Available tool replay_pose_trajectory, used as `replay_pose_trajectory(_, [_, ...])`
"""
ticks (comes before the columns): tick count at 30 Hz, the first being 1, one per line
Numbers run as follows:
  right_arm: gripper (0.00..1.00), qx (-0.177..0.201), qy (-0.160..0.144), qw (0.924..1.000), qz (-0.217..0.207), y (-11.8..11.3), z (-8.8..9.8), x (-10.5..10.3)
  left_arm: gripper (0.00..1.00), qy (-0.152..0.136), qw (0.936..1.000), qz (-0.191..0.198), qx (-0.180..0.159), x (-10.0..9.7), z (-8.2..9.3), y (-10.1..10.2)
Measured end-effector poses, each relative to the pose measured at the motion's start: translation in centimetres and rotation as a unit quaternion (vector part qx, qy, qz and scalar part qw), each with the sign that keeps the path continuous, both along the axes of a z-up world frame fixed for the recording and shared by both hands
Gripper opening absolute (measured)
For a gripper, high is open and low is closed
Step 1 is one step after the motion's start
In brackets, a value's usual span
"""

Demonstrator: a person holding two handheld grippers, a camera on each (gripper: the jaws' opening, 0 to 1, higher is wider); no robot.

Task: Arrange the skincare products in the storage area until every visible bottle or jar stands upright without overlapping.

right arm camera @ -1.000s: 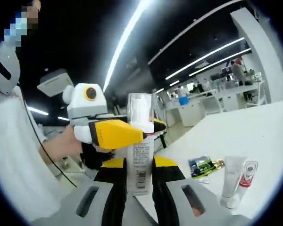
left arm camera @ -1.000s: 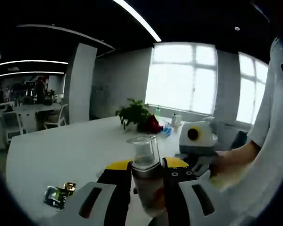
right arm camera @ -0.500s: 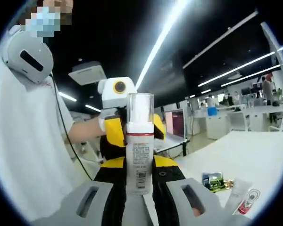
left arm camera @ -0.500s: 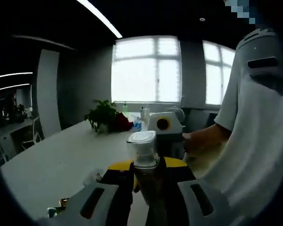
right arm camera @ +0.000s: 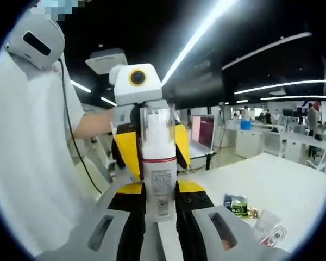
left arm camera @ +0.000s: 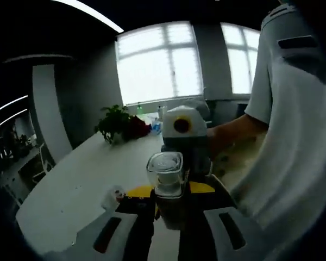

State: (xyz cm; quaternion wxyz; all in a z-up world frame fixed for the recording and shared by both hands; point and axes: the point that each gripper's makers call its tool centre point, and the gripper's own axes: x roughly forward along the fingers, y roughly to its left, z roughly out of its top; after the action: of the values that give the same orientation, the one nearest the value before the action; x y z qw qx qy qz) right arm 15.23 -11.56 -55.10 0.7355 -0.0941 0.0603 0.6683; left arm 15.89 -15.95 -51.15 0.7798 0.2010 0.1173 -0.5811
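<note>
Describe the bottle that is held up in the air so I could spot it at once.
Start at the long white table. Above its near end, the right gripper clamps a white pump bottle upright, and the left gripper grips it too. Unlike the tube lying flat, it stands tall with a clear cap.

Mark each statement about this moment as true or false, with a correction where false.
1. The right gripper is clamped on a white pump bottle with a clear cap. True.
2. The bottle lies flat on the white table. False: it is held up off the table, cap up in the view.
3. A potted plant stands on the table near the windows. True.
4. The left gripper is open and holds nothing. False: it is shut on the same bottle.
</note>
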Motion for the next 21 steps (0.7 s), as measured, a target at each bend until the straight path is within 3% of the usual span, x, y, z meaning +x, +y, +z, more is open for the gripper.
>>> replay_pose_trajectory(2, [0.2,-0.034,-0.012,0.9994,0.001,0.0,-1.1,0.0,0.22,-0.003,0.9997,-0.003,0.025,-0.2,-1.3,-0.2])
replay_pose_trajectory(4, [0.2,-0.05,-0.014,0.9987,-0.003,0.0,-1.9,0.0,0.22,-0.002,0.9996,-0.005,0.029,-0.3,-2.0,-0.2])
replay_pose_trajectory(14, [0.2,-0.101,-0.012,0.9947,-0.016,-0.5,-4.9,0.3,0.22,0.017,0.9984,-0.001,0.053,-0.6,-4.6,-0.7])
replay_pose_trajectory(21, [0.2,-0.114,-0.008,0.9932,-0.019,-0.7,-6.5,0.8,0.22,0.029,0.9979,0.006,0.057,0.3,-6.3,-0.4])
